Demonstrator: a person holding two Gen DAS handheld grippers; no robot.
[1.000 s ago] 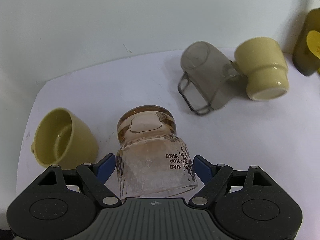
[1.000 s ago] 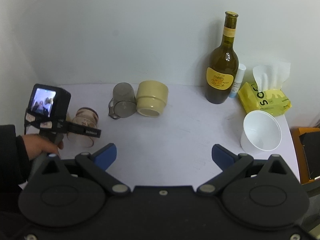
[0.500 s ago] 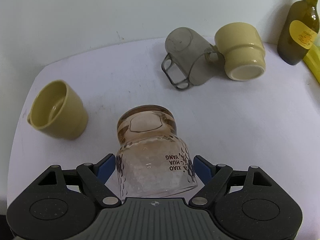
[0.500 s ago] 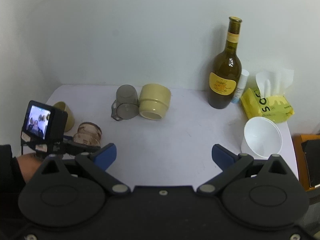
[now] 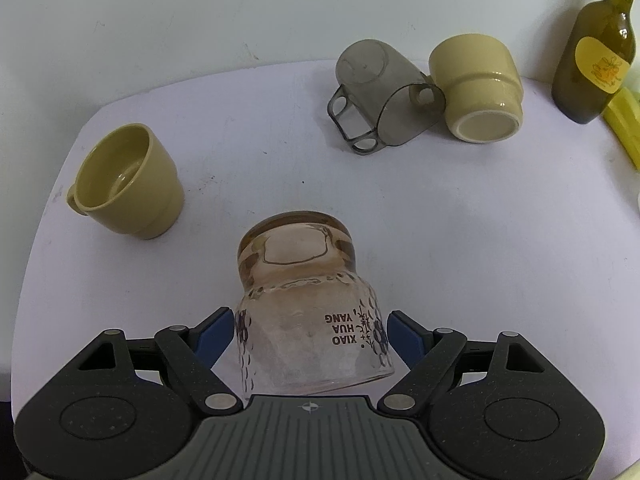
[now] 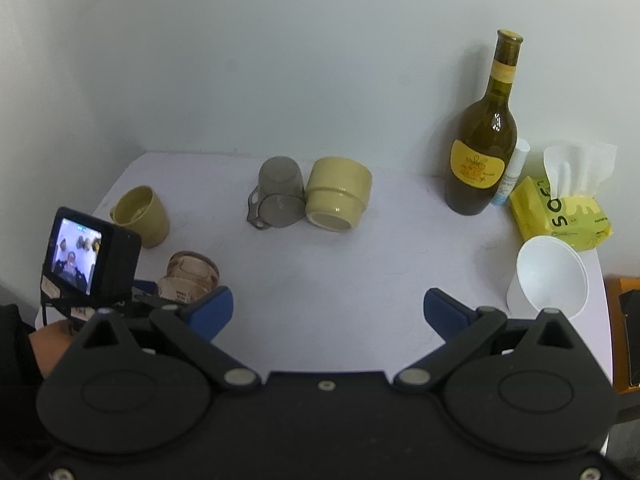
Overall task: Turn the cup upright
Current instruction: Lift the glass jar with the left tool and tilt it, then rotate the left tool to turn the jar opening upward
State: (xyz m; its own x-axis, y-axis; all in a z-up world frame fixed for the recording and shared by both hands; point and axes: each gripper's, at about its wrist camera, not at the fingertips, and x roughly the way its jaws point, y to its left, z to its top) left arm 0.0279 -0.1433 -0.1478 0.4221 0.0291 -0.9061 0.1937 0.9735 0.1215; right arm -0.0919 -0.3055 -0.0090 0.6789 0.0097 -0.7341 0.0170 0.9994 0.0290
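My left gripper (image 5: 310, 330) is shut on a pink textured glass cup (image 5: 304, 300), held base away from the camera, above the white table (image 5: 440, 240). The same cup (image 6: 188, 276) shows in the right wrist view at the left, in front of the left gripper's camera unit (image 6: 90, 250). My right gripper (image 6: 328, 310) is open and empty over the table's front middle. A grey see-through mug (image 5: 384, 96) and a cream cup (image 5: 476, 88) lie on their sides at the back.
A yellow cup (image 5: 128, 186) stands upright at the left. A wine bottle (image 6: 482, 152), a small white bottle (image 6: 512, 172), a yellow tissue pack (image 6: 560, 208) and a white paper cup (image 6: 550, 276) stand at the right. A white wall is behind the table.
My left gripper has pulled back and up with the pink cup, so more of the table shows. My right gripper has drawn back a little.
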